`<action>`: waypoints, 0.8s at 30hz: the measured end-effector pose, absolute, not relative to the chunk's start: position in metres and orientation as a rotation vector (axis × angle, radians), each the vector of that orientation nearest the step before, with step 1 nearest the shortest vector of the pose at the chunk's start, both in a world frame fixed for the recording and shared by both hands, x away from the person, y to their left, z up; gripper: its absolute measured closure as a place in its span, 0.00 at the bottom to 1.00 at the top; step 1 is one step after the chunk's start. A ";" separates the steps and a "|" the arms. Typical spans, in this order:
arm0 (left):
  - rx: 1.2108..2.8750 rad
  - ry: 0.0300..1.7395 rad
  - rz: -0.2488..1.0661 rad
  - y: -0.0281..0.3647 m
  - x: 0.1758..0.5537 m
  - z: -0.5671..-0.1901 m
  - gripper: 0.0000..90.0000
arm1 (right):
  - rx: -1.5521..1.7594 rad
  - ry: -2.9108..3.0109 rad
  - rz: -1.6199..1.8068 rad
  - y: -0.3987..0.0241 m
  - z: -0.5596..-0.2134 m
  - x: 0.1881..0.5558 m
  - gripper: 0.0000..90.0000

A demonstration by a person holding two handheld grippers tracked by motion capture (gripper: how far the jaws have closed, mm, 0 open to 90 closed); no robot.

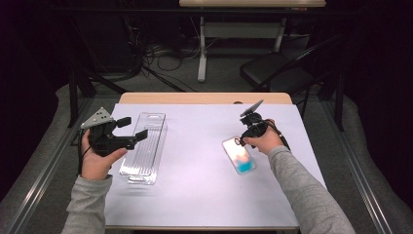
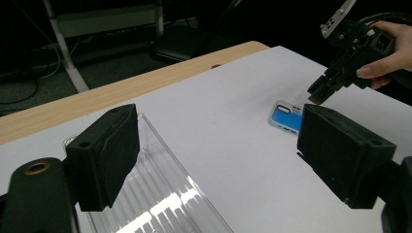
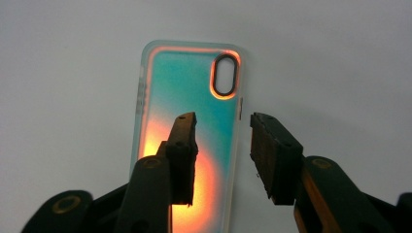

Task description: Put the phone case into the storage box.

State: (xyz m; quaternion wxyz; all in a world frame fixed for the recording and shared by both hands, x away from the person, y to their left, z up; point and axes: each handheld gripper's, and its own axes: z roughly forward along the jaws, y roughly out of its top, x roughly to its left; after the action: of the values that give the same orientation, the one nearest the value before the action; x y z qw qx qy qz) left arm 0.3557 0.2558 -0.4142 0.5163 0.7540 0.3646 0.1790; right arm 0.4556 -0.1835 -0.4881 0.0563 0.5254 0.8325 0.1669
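My right hand-held gripper (image 3: 221, 121) hovers over the translucent teal-and-orange phone case (image 3: 187, 131) lying flat on the white counter (image 1: 195, 165), jaws partly closed astride its long right edge, not yet pinching. I judge the case light, thin, flexible and a little slick, so that edge, below the camera cutout, looks the best hold. My left hand-held gripper (image 1: 132, 129) holds wide and empty over the long clear plastic tray (image 1: 146, 146), which has nothing in it.
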 end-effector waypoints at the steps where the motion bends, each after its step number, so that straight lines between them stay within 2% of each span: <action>1: 1.811 0.876 0.430 0.256 0.356 -0.414 0.17 | 1.594 2.526 0.506 -0.183 -0.488 0.456 0.69; 11: 1.806 0.881 0.431 0.258 0.356 -0.414 0.17 | 1.685 2.515 0.413 -0.181 -0.502 0.464 0.71; 24: 1.808 0.886 0.427 0.258 0.356 -0.415 0.17 | 1.746 2.525 0.319 -0.180 -0.515 0.465 0.82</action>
State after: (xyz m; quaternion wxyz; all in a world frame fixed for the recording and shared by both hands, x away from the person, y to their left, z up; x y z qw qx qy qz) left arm 0.3561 0.2581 -0.4148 0.5155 0.7528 0.3689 0.1776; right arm 0.4649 -0.1805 -0.5155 0.0274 0.5654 0.8179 0.1033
